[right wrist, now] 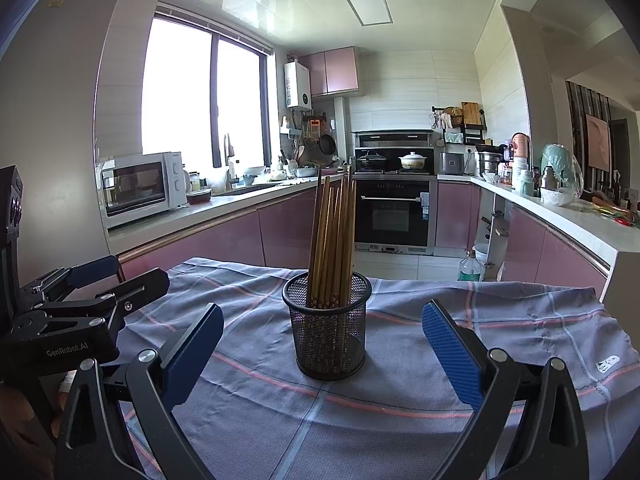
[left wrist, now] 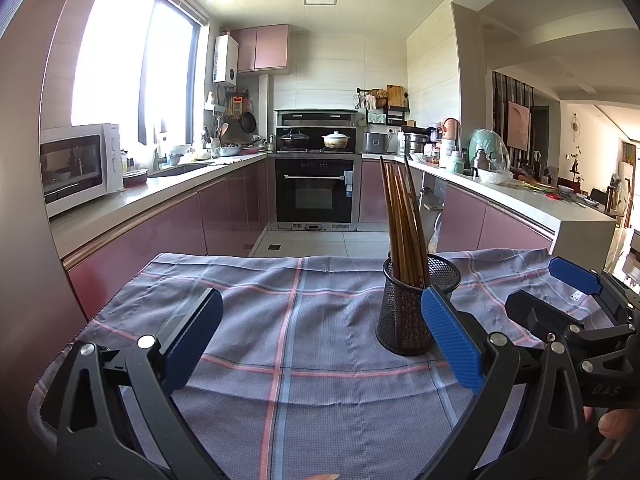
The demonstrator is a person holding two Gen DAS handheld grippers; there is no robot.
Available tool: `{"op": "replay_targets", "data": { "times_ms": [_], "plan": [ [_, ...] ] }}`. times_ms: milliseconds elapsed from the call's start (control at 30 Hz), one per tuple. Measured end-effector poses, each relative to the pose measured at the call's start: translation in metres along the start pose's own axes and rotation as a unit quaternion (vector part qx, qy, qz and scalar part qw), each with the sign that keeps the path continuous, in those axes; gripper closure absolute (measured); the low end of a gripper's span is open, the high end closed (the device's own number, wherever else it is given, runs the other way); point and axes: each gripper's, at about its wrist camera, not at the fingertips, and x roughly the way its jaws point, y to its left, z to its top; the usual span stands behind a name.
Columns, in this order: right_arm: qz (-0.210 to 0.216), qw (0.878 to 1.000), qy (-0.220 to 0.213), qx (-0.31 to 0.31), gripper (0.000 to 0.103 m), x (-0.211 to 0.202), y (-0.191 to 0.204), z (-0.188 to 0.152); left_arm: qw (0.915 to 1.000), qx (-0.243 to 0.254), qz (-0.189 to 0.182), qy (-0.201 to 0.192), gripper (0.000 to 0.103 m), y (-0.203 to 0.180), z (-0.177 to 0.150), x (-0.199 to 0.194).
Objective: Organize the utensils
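Jaws wide on both: left gripper (left wrist: pixel 322 340) and right gripper (right wrist: pixel 323 354), holding nothing. Centre frame in the right wrist view, black mesh holder (right wrist: pixel 330 338) upright on plaid cloth (right wrist: pixel 500 344), between the pads, untouched. Wooden chopsticks (right wrist: pixel 334 240) bundled inside, leaning slightly.

Left gripper (left wrist: pixel 322 338): fingers (left wrist: pixel 450 340) spread wide apart, holding nothing, levelled forward. Right gripper (right wrist: pixel 322 350): fingers (right wrist: pixel 452 354) likewise spread wide, empty, levelled forward. Both grippers sit side by side, close together.
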Motion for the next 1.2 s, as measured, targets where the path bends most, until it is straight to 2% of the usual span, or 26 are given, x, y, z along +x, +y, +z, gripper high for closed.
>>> {"op": "replay_targets", "data": {
  "times_ms": [1200],
  "plan": [
    [0.0, 1.0, 0.001, 0.002, 0.007, 0.0009, 0.0005, -0.0018, 1.0, -0.001, 0.0, 0.004, 0.006, -0.0024, -0.0053, 0.0022]
  ]
}}
